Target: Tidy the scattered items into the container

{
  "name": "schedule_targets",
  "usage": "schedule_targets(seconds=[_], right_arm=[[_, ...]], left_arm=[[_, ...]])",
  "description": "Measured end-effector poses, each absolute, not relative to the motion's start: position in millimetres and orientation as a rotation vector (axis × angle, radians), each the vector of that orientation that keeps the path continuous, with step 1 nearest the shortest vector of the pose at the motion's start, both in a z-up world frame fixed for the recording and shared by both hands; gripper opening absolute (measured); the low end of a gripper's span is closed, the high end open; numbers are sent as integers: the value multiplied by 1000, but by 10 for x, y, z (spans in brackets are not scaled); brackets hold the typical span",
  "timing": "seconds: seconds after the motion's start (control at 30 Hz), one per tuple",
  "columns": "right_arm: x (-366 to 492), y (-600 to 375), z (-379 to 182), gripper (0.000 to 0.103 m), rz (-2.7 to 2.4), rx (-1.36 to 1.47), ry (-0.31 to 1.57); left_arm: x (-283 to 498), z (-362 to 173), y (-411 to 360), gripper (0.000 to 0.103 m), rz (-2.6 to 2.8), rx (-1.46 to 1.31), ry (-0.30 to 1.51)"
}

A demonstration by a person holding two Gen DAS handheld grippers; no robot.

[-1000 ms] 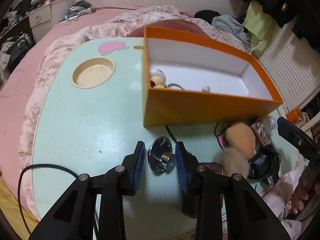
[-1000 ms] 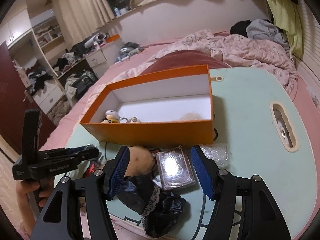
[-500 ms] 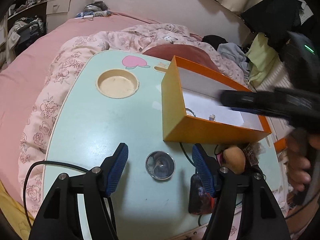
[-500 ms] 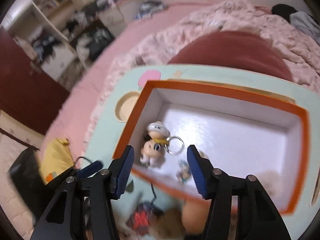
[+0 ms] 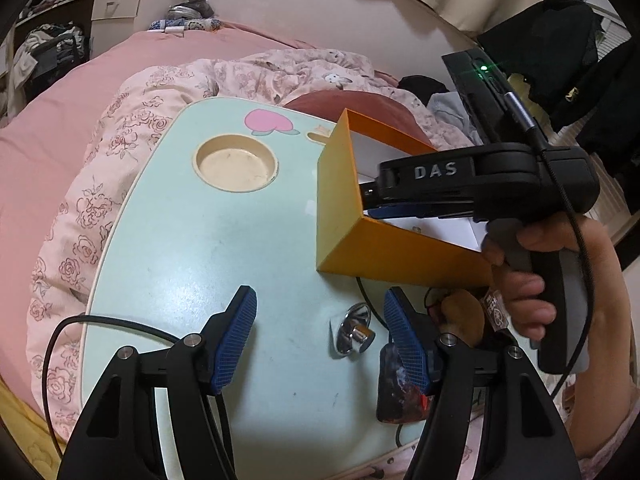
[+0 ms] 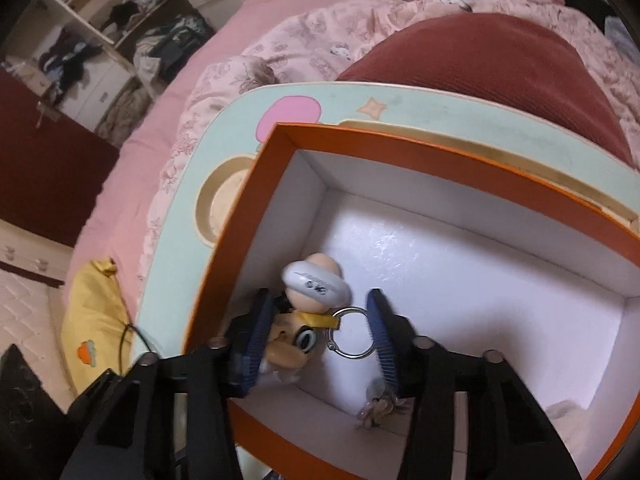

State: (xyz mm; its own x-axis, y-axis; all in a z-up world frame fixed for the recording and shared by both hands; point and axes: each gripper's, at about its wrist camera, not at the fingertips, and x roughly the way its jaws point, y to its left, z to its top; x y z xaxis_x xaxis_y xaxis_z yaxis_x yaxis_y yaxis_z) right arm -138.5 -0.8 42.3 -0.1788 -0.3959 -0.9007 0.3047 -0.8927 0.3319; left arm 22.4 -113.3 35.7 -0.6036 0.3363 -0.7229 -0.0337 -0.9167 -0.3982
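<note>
An orange box [image 5: 360, 240] with a white inside stands on the mint-green table [image 5: 180, 240]. My left gripper [image 5: 320, 336] hangs open low over the table. A small chrome disc with a knob [image 5: 354, 334] lies between its fingers, nearer the right one, and neither pad touches it. My right gripper [image 6: 319, 300] reaches down into the orange box [image 6: 256, 208]. Its jaws are closing around a cartoon figure keychain [image 6: 316, 284] and its metal ring [image 6: 352, 338] on the box floor. The pads are close to the keychain but show no firm press on it.
A tan puff [image 5: 460, 316], a dark patterned pouch [image 5: 396, 392] and a small packet [image 5: 496, 308] lie right of my left gripper. A hand [image 5: 528, 280] grips the right tool. A round cup recess [image 5: 236, 168] sits far left. A small charm [image 6: 376, 404] lies in the box.
My left gripper opened off the chrome disc, which now lies tipped on the table. My right gripper swung from the packet into the box and its jaws narrowed around the keychain.
</note>
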Motion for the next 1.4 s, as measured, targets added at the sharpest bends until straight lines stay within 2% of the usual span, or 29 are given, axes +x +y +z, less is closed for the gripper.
schedule_targets(seconds=[0.13,0.27,0.37,0.43,0.47,0.53,0.57,0.6,0.73,0.83,0.9,1.07,1.2,1.33,1.37,1.4], right_arm=[[-1405,174,460,41,-2164,1666,-123],[-1417,379,534,32,-2230,1651,-117],[-1435,492,564,22,-2225,1651,-148],[-1444,524,567,20,-2218,1659,-157],[-1446,526,570,21,-2222,1664,-152],[-1451,535,571,32,-2247,1682,-155],[-1457,540,570,46,-2269,1690,-160],[-1469,543,565,51,-2291,1692,-163],[-1544,495,479,52,-2285,1704,-164],[-1546,363,474,52,-2284,1685,-26],[-1524,276,470,38,-2262,1687,94],[-1412,134,489,38,-2232,1650,281],[-1333,261,635,38,-2278,1586,210],[-1135,529,1047,37,-2360,1438,109],[-1041,634,1174,24,-2374,1394,79],[-947,727,1285,16,-2378,1357,51]], left_arm=[[227,365,-1147,67,2593,-1272,-518],[223,359,-1140,67,2591,-1274,-519],[223,353,-1130,67,2590,-1278,-512],[226,352,-1128,67,2588,-1278,-511],[227,351,-1128,67,2589,-1279,-513],[232,353,-1131,67,2589,-1276,-515],[234,355,-1133,67,2589,-1274,-515],[235,356,-1134,67,2590,-1272,-515],[231,355,-1138,67,2590,-1270,-522],[233,353,-1137,67,2585,-1269,-523],[237,358,-1137,67,2582,-1266,-525],[246,374,-1138,67,2585,-1257,-530],[261,386,-1157,67,2588,-1251,-535],[276,421,-1168,67,2593,-1238,-539],[280,433,-1166,67,2595,-1234,-540],[281,443,-1162,67,2596,-1233,-540]])
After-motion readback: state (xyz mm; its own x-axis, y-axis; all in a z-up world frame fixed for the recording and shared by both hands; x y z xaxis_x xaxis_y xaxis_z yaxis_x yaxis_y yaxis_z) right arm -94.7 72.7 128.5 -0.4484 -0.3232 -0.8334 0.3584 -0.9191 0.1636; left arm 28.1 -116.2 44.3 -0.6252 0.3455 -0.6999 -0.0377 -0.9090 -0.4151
